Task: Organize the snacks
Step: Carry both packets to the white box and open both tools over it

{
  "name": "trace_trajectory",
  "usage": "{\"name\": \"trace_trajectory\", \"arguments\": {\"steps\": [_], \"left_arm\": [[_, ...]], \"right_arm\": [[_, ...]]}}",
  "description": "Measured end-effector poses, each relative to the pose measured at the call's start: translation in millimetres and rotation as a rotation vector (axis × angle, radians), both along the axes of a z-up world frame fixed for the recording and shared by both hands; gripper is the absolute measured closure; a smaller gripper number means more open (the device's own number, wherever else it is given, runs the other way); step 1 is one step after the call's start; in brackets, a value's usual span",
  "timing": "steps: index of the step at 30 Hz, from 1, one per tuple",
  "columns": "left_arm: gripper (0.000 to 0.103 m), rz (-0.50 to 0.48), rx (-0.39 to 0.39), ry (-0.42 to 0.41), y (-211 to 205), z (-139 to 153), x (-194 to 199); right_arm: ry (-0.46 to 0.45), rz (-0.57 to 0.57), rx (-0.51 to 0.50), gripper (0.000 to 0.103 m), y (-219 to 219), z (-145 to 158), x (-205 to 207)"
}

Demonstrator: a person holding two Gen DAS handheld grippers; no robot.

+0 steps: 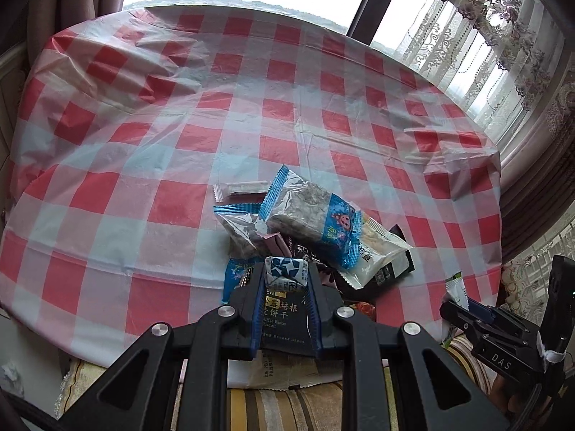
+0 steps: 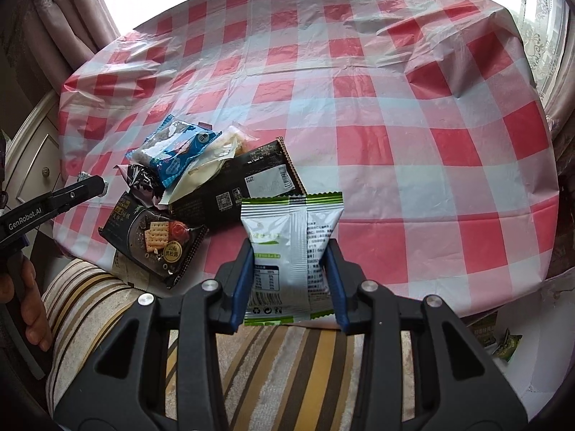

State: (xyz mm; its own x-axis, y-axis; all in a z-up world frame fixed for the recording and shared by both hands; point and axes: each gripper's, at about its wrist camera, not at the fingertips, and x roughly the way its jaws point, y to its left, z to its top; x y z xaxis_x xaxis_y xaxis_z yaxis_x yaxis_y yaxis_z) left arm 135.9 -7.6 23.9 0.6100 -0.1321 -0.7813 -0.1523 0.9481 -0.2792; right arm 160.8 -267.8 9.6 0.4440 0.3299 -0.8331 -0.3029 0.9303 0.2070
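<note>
A pile of snack packets lies near the front edge of the table with the red-and-white checked cloth [image 1: 143,136]. On top is a blue-and-clear packet [image 1: 309,212], also in the right wrist view [image 2: 172,147]. My left gripper [image 1: 285,273] is shut on a small wrapped candy with a blue-and-white pattern [image 1: 285,274], just above a black biscuit packet [image 1: 284,319]. My right gripper [image 2: 291,248] is shut on a white-and-green sachet [image 2: 291,248], held upright over the table's front edge, to the right of the pile. The black biscuit packet [image 2: 154,240] and a long black packet [image 2: 233,186] show there too.
A striped cushion [image 2: 287,359] lies below the table's front edge. Curtains [image 1: 503,36] and windows stand behind the table. A white cabinet [image 2: 32,151] is on the left. Green packets [image 2: 503,341] lie on a white surface at the lower right. The left gripper shows in the right wrist view [image 2: 104,185].
</note>
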Motion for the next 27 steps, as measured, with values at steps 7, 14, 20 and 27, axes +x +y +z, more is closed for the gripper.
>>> {"name": "trace_trajectory", "arguments": {"steps": [7, 14, 20, 27], "left_arm": [[0.082, -0.068, 0.009, -0.011, -35, 9, -2], [0.082, -0.151, 0.010, -0.011, -76, 15, -2], [0.082, -0.242, 0.012, -0.009, -120, 18, -1], [0.082, -0.364, -0.011, -0.002, -174, 18, 0]], "right_arm": [[-0.010, -0.044, 0.038, 0.061, -25, 4, -9], [-0.016, -0.097, 0.082, 0.061, -60, 7, -20], [-0.012, -0.162, 0.117, 0.061, -98, 5, -28], [-0.001, -0.263, 0.128, 0.061, -149, -4, -39]]}}
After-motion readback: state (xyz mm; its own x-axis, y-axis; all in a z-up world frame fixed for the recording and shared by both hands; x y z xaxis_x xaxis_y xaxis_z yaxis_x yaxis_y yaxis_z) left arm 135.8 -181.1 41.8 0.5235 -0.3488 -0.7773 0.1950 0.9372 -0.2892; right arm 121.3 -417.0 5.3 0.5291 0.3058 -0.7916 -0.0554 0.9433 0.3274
